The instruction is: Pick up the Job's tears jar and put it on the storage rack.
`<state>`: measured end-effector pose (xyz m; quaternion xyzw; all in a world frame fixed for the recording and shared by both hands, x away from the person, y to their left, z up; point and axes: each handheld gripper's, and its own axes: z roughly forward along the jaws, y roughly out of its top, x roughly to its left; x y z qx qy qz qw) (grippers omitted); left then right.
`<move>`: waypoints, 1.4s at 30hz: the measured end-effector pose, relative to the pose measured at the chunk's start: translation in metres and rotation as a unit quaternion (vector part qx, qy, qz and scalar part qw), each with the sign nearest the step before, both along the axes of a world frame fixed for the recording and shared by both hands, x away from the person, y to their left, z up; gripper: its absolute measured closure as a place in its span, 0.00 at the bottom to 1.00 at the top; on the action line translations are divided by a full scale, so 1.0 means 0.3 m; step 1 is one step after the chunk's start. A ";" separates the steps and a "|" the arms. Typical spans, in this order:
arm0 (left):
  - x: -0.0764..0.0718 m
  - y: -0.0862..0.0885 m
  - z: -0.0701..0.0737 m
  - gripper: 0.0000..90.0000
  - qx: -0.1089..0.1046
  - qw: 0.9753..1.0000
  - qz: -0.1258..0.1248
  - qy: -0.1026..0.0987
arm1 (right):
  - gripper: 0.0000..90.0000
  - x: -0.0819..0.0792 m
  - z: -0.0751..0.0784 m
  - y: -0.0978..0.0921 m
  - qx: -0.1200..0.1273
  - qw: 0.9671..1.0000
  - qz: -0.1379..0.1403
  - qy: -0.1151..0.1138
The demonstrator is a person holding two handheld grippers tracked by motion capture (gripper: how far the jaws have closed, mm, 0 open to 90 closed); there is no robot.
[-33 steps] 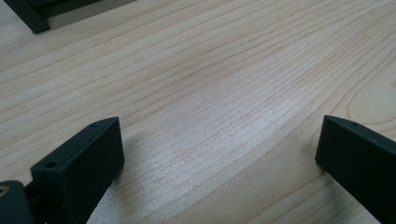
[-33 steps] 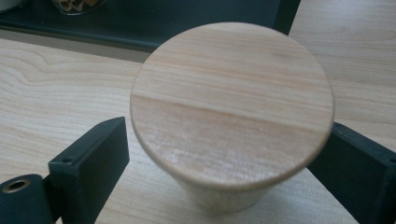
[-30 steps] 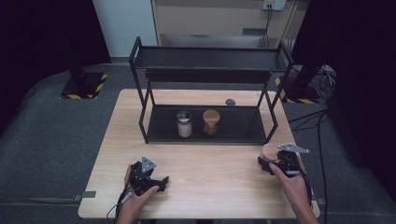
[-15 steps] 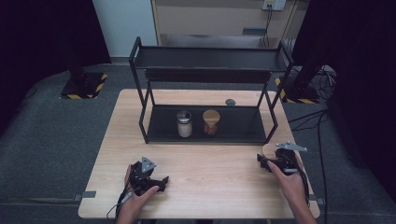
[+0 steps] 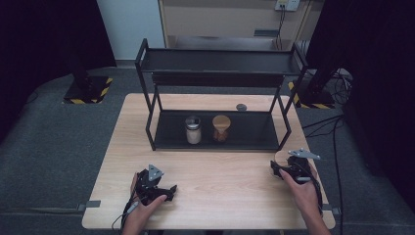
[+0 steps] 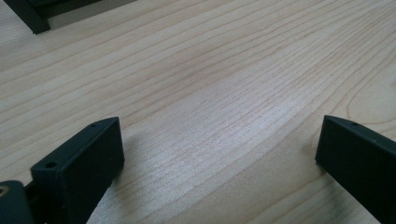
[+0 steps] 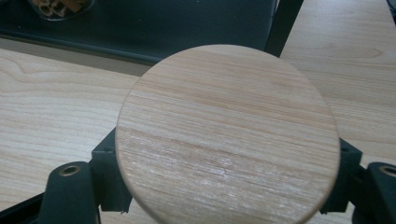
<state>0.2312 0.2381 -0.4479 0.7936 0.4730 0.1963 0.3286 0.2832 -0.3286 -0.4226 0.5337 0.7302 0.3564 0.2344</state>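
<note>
The right gripper (image 5: 280,169) sits low at the near right corner of the wooden table (image 5: 225,193), and its own view shows its jaws clamped on either edge of a round wooden lid (image 7: 228,135), held flat with its grained top face up to the camera. Over at the near left, the left gripper (image 5: 169,190) rests on the tabletop with its jaws spread wide and nothing but bare wood grain between them. Ahead stands the black two-tier rack (image 5: 219,61), and on its lower shelf two jars wait side by side: a glass jar (image 5: 193,129) with pale contents on the left, and just beside it a jar with a wooden top (image 5: 221,127) and brownish contents (the right gripper view catches only the bottom of one of them at its upper edge). A small dark disc (image 5: 241,107) lies on the table behind the rack. The step in hand looks like the carrying stage, lid gripped and clear of the shelf. The likely next move is to bring the lid forward under the upper tier and level onto a jar mouth, which calls for a flat approach, clearance from the rack's right post (image 7: 285,21), and perhaps the free left gripper steadying the jar
</note>
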 end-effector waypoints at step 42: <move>0.000 0.000 0.000 0.00 0.000 1.000 0.000 0.000 | 0.29 -0.046 0.134 0.086 -0.018 1.000 0.018 -0.012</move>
